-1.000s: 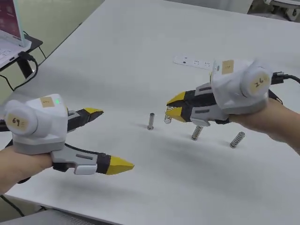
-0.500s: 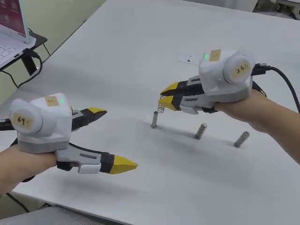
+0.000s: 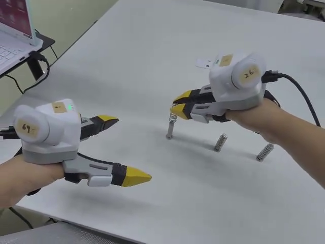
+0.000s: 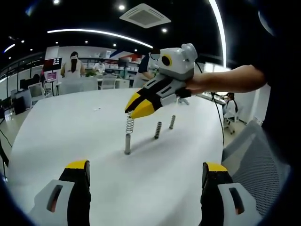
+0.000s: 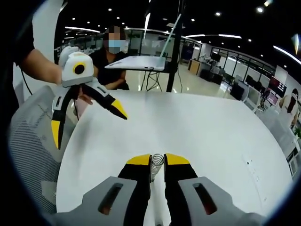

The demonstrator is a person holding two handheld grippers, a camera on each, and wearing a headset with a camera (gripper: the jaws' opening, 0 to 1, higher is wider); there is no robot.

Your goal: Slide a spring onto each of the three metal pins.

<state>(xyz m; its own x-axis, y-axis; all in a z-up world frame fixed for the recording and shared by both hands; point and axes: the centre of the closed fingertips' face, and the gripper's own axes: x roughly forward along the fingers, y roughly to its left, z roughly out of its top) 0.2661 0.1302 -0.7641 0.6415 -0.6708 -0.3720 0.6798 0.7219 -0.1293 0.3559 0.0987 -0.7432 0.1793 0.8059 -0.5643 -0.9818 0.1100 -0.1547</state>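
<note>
Right gripper (image 3: 175, 104) carried spring (image 3: 173, 118) over bare pin (image 3: 169, 132), jaws pinching its top coils; likely light, squashy, so grip gently up top; left gripper (image 3: 130, 148) jaws spread.

A wide white table (image 3: 152, 46) is taking up the middle of the room, and its matte top is reflecting soft light. Beside its far left edge an open laptop (image 3: 11, 28) is sitting on a black stand (image 3: 39, 44). A black cable (image 3: 47, 65) is curving down there above a pale green floor (image 3: 76, 20).

In the left gripper view, long light strips (image 4: 99, 34) are glowing on a dark ceiling next to a square air-conditioning unit (image 4: 145, 15). A person (image 4: 73, 66) is standing far off behind white chairs (image 4: 77, 85), and a grey mesh chair (image 4: 256, 155) is standing just beside the table. In the right gripper view, glass partitions (image 5: 211, 56) are lining a glossy floor.
</note>
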